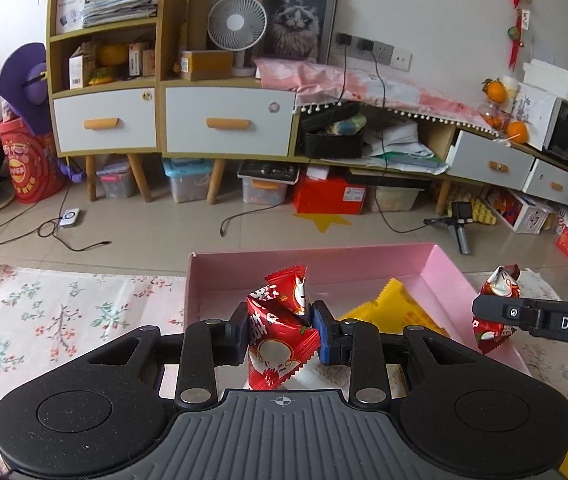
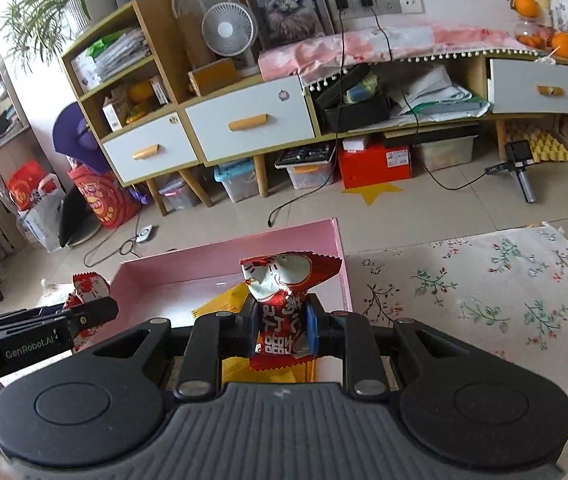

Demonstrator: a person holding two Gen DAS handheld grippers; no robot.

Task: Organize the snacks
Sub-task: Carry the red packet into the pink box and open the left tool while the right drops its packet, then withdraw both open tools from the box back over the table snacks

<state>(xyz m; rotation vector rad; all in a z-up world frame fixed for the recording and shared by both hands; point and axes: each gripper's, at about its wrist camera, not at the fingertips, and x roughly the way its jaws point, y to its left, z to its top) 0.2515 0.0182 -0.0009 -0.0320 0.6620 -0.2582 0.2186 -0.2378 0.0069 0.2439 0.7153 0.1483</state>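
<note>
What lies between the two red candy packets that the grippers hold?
In the left wrist view, a yellow packet lies in the pink box, between the left gripper's red packet and the right gripper's red packet.

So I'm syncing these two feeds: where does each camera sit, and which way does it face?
Left wrist: on the left gripper, looking over its red snack packet into the pink box; right gripper enters at right.
Right wrist: on the right gripper, facing its own red packet; left gripper enters at left.
Shared: pink box, yellow packet, cabinet.
</note>
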